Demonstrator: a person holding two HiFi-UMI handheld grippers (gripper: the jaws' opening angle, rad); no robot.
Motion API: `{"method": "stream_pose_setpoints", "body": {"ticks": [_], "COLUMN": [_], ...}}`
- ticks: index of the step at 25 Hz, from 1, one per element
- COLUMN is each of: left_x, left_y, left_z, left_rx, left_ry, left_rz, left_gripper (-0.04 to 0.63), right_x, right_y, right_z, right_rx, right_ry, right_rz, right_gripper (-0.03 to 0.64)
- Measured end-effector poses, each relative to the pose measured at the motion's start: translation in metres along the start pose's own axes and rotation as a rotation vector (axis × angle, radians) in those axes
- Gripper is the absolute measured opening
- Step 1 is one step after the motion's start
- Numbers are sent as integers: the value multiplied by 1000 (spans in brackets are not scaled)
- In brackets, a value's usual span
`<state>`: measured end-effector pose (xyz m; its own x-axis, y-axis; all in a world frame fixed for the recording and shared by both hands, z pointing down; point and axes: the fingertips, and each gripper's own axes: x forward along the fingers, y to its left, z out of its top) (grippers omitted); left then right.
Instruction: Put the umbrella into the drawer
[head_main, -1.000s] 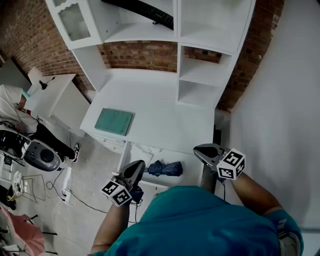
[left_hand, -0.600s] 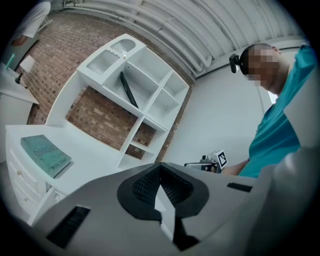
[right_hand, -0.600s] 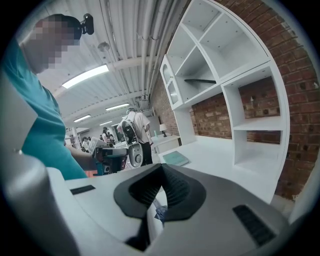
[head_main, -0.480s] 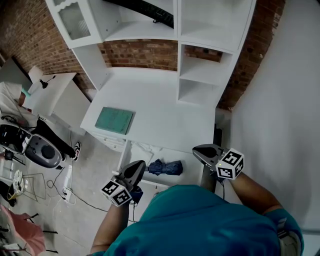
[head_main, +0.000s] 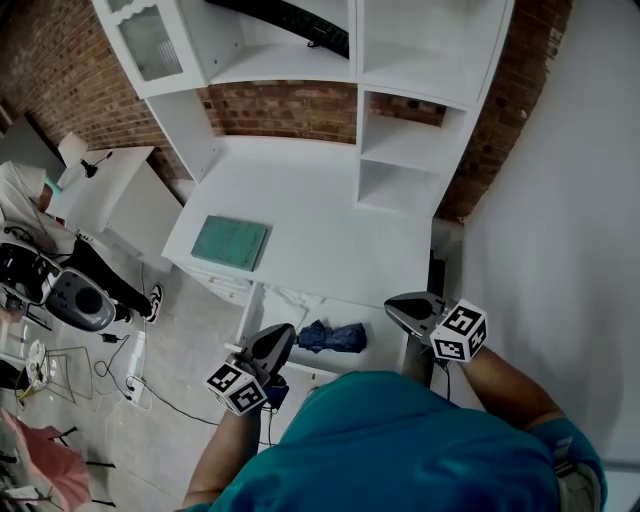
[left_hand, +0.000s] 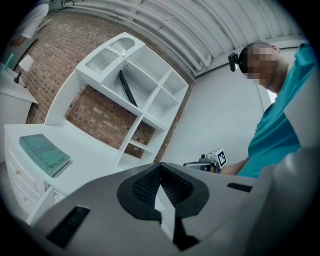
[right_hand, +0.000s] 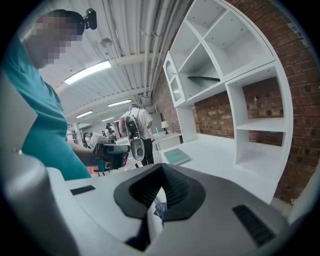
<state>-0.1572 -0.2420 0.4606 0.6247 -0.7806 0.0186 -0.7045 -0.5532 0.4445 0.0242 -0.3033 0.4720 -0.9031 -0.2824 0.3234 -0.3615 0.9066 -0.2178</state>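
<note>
We keep both sets of jaws closed and empty. The left gripper (head_main: 281, 333) and right gripper (head_main: 394, 304) flank the open drawer (head_main: 292, 299), where the folded blue umbrella (head_main: 332, 337) lies unmoved. Only shutting the drawer seems left.

Staged home-office corner inside an industrial lab hall. White shelf unit (head_main: 420, 60) and surface (head_main: 310, 200) against brick wall (head_main: 290, 108); exposed ceiling pipes (right_hand: 150, 35), strip light (right_hand: 87, 72) overhead.
</note>
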Motion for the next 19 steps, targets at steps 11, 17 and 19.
{"method": "stream_pose_setpoints", "body": {"ticks": [11, 17, 19], "left_x": [1, -1, -2], "left_y": [-1, -4, -6], "left_z": [-3, 0, 0], "left_rx": [-7, -6, -7], "left_ry": [1, 2, 2], "left_rz": [1, 5, 4], "left_gripper": [15, 15, 15], "right_x": [-1, -4, -5], "right_y": [-1, 2, 3], "right_z": [-2, -1, -1], "right_rx": [-3, -4, -3], "right_ry": [3, 0, 0], "right_rz": [8, 8, 8], "right_gripper": [21, 21, 20]}}
